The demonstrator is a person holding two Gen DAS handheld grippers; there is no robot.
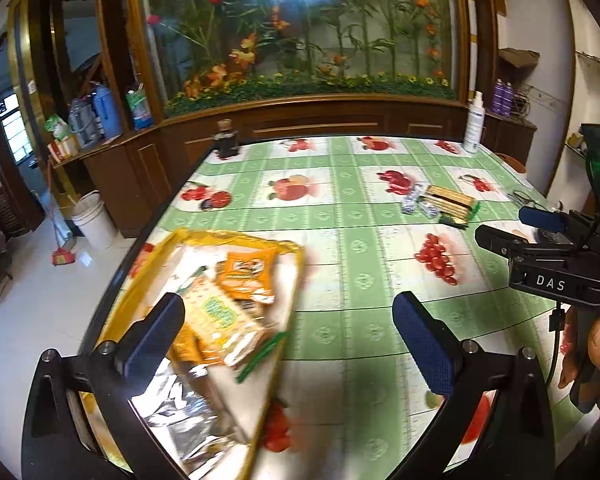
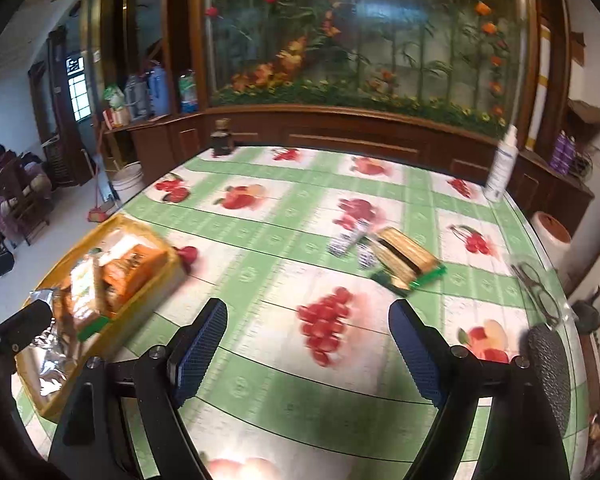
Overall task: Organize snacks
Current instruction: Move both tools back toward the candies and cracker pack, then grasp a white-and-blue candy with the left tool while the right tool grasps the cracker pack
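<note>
Left wrist view looks down on a surface (image 1: pixel 364 208) under a green checked cloth printed with fruit. The left tongs (image 1: pixel 288 336) stand apart with nothing between the pads, hanging above the right edge of a yellow tray (image 1: pixel 284 245) at the near left. Orange snack packets (image 1: pixel 246 276) and a silver foil bag (image 1: pixel 180 412) lie piled in that tray. Further off, right of centre, a wafer pack (image 1: pixel 450 199) lies flat beside a couple of small blue-and-white wrapped sweets (image 1: pixel 414 200), well apart from the tray. The right tongs (image 1: pixel 500 232), held in a hand (image 1: pixel 598 354), come in from the right edge. Seen from the right wrist, those tongs (image 2: pixel 308 348) are also spread wide and empty over bare cloth, between tray (image 2: pixel 156 298) and wafer pack (image 2: pixel 406 258). A white spray bottle (image 2: pixel 500 168) stands at the far right, a dark bottle (image 2: pixel 221 138) at the far left corner, and spectacles (image 2: pixel 540 292) lie at the right edge.
</note>
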